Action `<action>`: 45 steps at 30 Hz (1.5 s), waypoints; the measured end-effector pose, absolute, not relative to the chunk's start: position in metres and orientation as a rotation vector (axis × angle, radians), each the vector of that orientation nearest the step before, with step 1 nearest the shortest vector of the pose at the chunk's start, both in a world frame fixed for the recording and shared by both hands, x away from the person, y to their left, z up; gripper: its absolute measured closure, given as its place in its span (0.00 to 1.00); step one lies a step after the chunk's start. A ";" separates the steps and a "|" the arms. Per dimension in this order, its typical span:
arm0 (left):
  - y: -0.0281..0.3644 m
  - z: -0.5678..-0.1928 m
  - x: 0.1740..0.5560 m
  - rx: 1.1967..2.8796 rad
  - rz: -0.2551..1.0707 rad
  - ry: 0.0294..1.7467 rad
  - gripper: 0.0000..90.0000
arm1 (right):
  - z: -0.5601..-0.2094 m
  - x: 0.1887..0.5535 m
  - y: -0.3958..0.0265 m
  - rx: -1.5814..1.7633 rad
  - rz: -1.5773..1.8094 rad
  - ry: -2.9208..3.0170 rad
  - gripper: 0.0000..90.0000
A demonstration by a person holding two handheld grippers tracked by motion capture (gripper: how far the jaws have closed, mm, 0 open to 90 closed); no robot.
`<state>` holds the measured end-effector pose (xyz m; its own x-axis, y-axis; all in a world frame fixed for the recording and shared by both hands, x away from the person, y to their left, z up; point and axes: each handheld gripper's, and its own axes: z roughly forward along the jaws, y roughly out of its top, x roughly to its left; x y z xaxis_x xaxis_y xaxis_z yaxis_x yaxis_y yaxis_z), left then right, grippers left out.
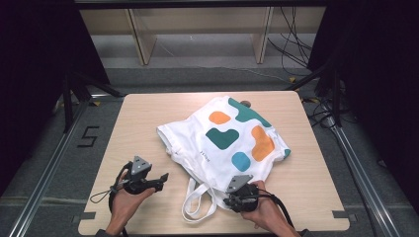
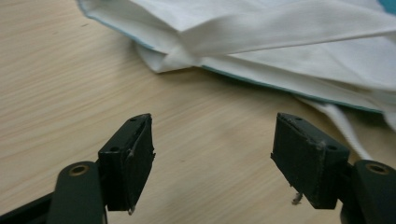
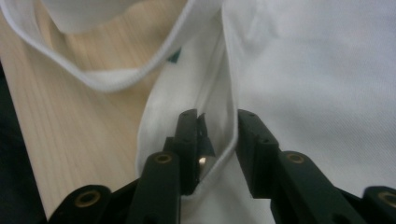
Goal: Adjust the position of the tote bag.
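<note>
A white tote bag (image 1: 225,138) with teal, orange and blue blobs lies crumpled on the wooden table (image 1: 148,113). Its two white handles (image 1: 197,200) trail toward the near edge. My left gripper (image 1: 163,181) hovers left of the bag, open and empty. Seen from the left gripper (image 2: 212,154), bare wood lies between the jaws and the bag's hem (image 2: 280,37) just beyond. My right gripper (image 1: 228,200) is at the bag's near edge beside the handles. In the right gripper view (image 3: 215,135) a folded white hem (image 3: 224,107) runs between the jaws, with a dark gap beside one pad. A handle loop (image 3: 116,79) curves to its left.
A small brown thing (image 1: 245,103) peeks out behind the bag's far edge. Bare tabletop lies left of the bag and along the right side. Beyond the table stand wooden shelf legs (image 1: 141,42), and cables (image 1: 291,44) run over the floor.
</note>
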<state>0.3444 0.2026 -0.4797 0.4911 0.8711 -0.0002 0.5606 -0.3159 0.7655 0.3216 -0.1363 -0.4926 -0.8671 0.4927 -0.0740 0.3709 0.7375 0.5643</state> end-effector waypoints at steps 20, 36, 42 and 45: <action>0.199 -0.490 0.347 2.029 0.582 1.151 0.29 | -0.481 0.319 -0.270 0.933 0.820 2.579 0.98; 0.151 -0.495 0.357 2.051 0.662 0.982 0.36 | -0.486 0.328 -0.298 1.062 0.831 2.505 0.78; 0.146 -0.496 0.364 2.114 0.679 0.912 0.56 | -0.495 0.328 -0.293 1.056 0.780 2.507 0.72; 0.148 -0.497 0.365 2.171 0.746 0.846 0.76 | -0.494 0.331 -0.295 0.992 0.756 2.516 0.72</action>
